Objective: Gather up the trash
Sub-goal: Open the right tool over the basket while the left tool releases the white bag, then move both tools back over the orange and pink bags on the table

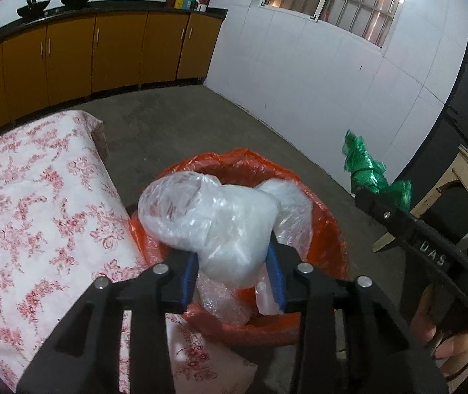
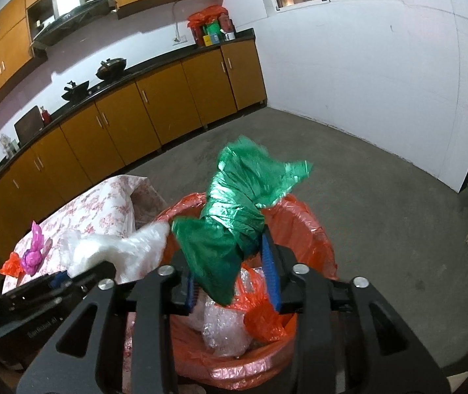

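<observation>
Both grippers are hovering over the bin lined with an orange bag (image 1: 326, 229), which is standing on the floor just beside the table with the flowered cloth (image 1: 37, 213). The left gripper (image 1: 230, 269) is holding a clear plastic bag (image 1: 207, 216) between its blue pads. The right gripper (image 2: 230, 272) is gripping a crumpled green bag (image 2: 230, 216). Pink and orange scraps (image 2: 30, 256) are lying on the table.

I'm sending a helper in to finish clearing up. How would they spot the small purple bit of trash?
Find the table with the pink floral cloth beside the orange-lined bin. On the cloth's near end, left of the white plastic held by the left gripper, lies the purple plastic wrapper. It is twisted to a point, unlike the crumpled orange scrap touching it.
</observation>
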### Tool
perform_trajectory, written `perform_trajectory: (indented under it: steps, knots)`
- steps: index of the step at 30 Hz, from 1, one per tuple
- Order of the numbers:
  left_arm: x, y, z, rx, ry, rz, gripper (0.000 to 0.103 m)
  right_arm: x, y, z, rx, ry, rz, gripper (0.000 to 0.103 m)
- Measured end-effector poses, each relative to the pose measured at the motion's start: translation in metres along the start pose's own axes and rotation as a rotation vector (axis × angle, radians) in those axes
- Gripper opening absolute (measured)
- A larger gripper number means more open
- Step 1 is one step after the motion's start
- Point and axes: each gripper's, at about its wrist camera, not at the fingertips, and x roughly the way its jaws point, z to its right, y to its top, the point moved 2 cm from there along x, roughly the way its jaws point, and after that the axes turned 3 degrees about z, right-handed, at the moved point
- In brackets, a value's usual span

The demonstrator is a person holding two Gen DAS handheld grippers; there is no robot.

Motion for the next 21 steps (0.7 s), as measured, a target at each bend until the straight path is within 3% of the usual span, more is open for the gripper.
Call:
perform_trajectory:
  steps: [4,14,21]
  knots:
    - [0.003,-0.005,-0.010,-0.016,0.020,-0.010,0.050,0.001,-0.004,0.000,0.014,-0.004,0.001,0.059]
    - [-0.017,-0.017,-0.052,-0.041,0.159,0.014,0.058,0.004,-0.006,-0.007,-0.007,-0.007,-0.019,0.059]
    - [-0.051,-0.033,-0.099,-0.061,0.296,0.036,0.060,0.005,-0.009,-0.055,-0.113,0.069,-0.024,0.059]
